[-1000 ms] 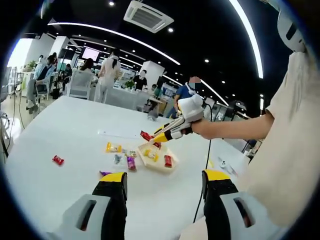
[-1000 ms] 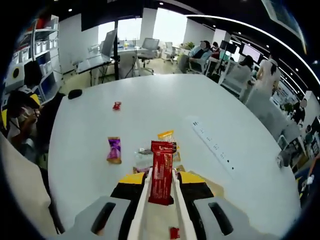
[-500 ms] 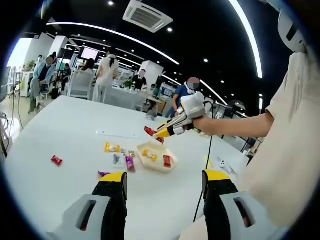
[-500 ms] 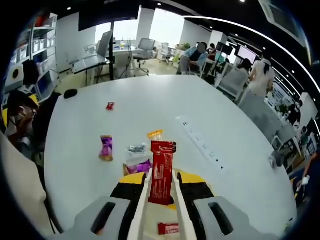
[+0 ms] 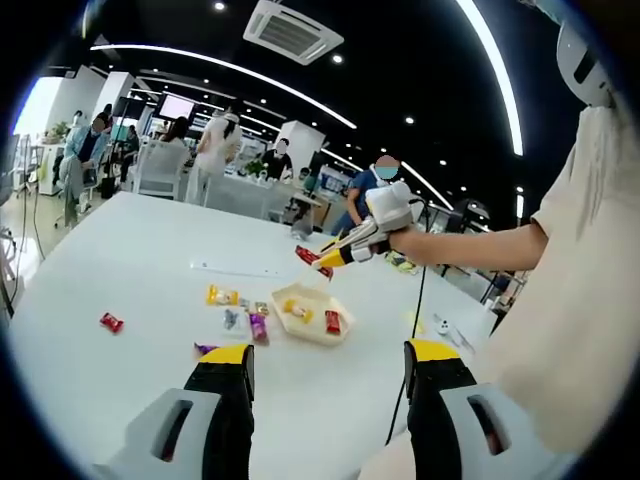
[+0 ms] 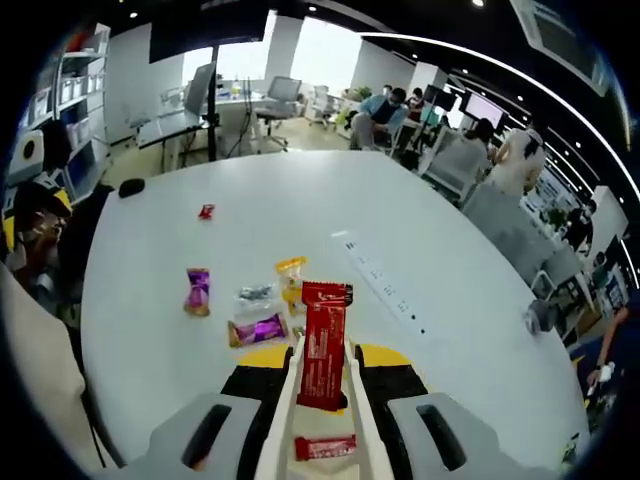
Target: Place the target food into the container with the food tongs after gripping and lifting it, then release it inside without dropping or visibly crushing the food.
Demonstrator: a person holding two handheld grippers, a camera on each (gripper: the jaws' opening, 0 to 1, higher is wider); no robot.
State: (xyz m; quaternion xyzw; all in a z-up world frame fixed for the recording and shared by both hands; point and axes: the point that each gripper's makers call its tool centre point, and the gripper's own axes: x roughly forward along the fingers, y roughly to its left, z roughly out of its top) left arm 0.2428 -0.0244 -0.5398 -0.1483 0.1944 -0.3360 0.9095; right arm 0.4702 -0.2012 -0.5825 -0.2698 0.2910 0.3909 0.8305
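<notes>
- Red snack packet, long and foil-wrapped, stands upright between the two pale arms of the food tongs; the right gripper squeezes those tongs closed from outside, its yellow-tipped jaws drawn in against them.
- Seen from the left gripper view, the right gripper hangs in the air above the table, the packet at the tong tips, over and a little beyond the container.
- Cream-coloured and shallow, the container lies directly below the tongs in the right gripper view, with another red packet already inside.
- Left gripper is idle: jaws spread wide, nothing between them, held low and near the person, well apart from the container.
- Loose sweets lie beside the container on the white table: a purple wrapper, a second purple one, a yellow one, a clear one, and a small red one farther off.
- Risks, as judged: releasing from this height could let the packet bounce or tip over the low rim; easing the squeeze while lowering could let the smooth wrapper slip; squeezing harder could crease the contents.
</notes>
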